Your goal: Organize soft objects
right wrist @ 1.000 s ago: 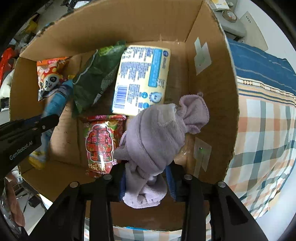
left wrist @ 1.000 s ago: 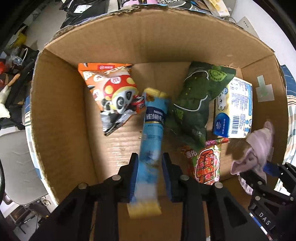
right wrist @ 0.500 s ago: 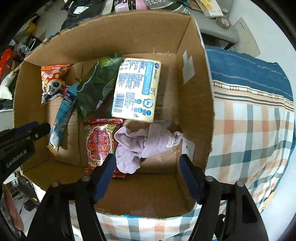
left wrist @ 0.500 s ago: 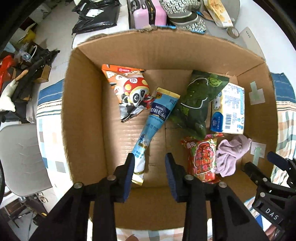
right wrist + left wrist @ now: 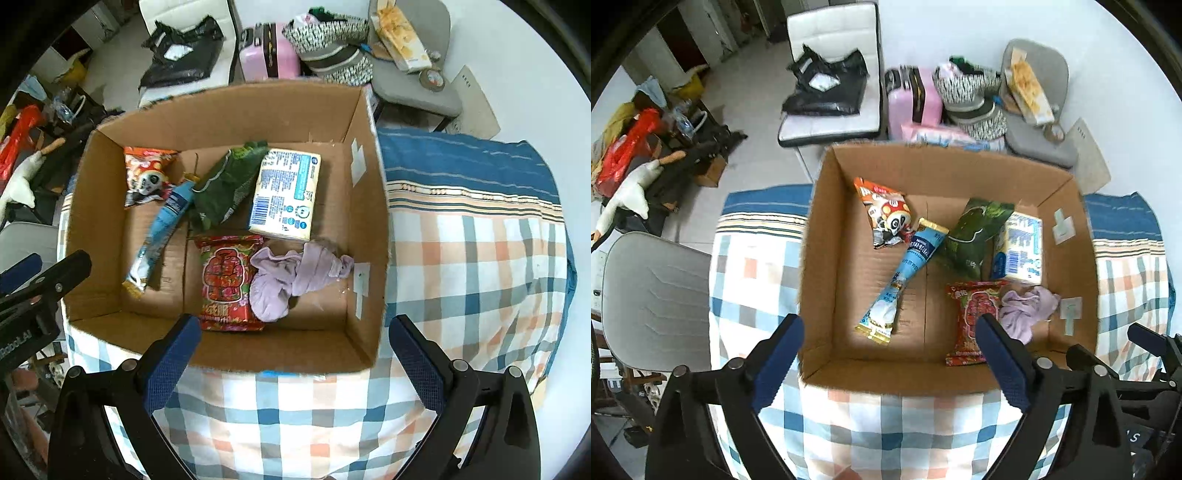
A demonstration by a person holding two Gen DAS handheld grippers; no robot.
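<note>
Lilac cloth (image 5: 295, 280), crumpled, in cardboard box (image 5: 365, 206)

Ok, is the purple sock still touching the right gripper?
Apart. The right wrist view shows the right gripper open and empty above the box's near wall, while the purple sock lies on the cardboard box floor, overlapping the red snack packet.

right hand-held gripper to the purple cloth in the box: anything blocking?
Only the box's near wall lies between; from above nothing covers the purple cloth. The right hand-held gripper is open. The red packet touches the cloth's left side.
</note>
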